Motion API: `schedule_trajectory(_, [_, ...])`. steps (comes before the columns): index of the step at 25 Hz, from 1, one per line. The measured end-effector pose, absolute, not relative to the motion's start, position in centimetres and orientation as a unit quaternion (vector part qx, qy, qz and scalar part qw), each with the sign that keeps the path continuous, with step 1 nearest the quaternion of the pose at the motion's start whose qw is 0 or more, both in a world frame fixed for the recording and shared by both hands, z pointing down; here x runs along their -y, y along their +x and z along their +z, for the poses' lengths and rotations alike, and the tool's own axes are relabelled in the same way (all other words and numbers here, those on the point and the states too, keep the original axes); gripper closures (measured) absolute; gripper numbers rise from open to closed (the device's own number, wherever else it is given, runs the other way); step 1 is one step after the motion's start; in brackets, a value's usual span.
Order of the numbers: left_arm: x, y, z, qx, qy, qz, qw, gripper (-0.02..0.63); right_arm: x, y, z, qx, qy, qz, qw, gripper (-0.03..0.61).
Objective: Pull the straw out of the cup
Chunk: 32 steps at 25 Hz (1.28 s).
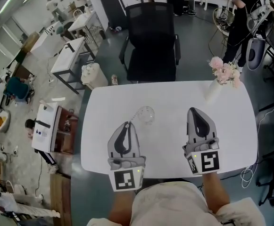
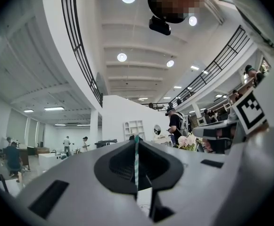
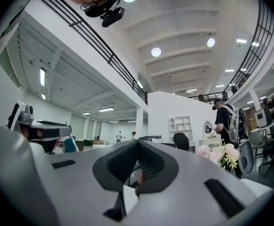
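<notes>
A white table [image 1: 174, 98] with rounded corners stood on a grey floor in a large open hall. A black office chair [image 1: 152, 36] was pushed up to its far edge. White desks [image 1: 68, 55] lay off to the left, and a person in dark clothes [image 1: 243, 13] stood at the upper right. Pink flowers [image 1: 225, 71] in a pale vase sat at the table's far right corner.

The only print that could be made out was the square black-and-white marker on each gripper's cube [image 1: 127, 179], a pattern rather than words.

The left gripper [image 1: 126, 125] hovered over the table just beside a clear cup [image 1: 146, 114], and the right gripper [image 1: 194, 111] hung well apart from the cup on the other side.

From the head view the straw was only a faint line between the left jaw tips and the cup, and it could not be told whether its end sat inside the cup. The left gripper view showed it plainly: the jaws were pressed onto a green-and-white striped straw [image 2: 137, 168] that stood upright between them.

The right gripper view showed its jaws closed together with nothing in them. Only the two gripper views showed the hall's height, with a railed upper gallery and round ceiling lights.
</notes>
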<state>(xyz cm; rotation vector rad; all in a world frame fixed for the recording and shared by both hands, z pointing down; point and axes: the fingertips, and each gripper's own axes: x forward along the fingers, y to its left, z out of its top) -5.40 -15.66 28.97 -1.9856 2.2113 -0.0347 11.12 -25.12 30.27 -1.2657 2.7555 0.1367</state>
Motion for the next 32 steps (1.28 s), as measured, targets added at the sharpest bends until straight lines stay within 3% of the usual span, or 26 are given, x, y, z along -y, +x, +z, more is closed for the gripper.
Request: schedule_trajectory(32, [17.4, -5.7, 28.8, -0.725, -0.685, 0.006, 0.078, 0.592, 26.4, 10.7, 30.8, -0.904, -0.423, 0.051, 0.039, 0.578])
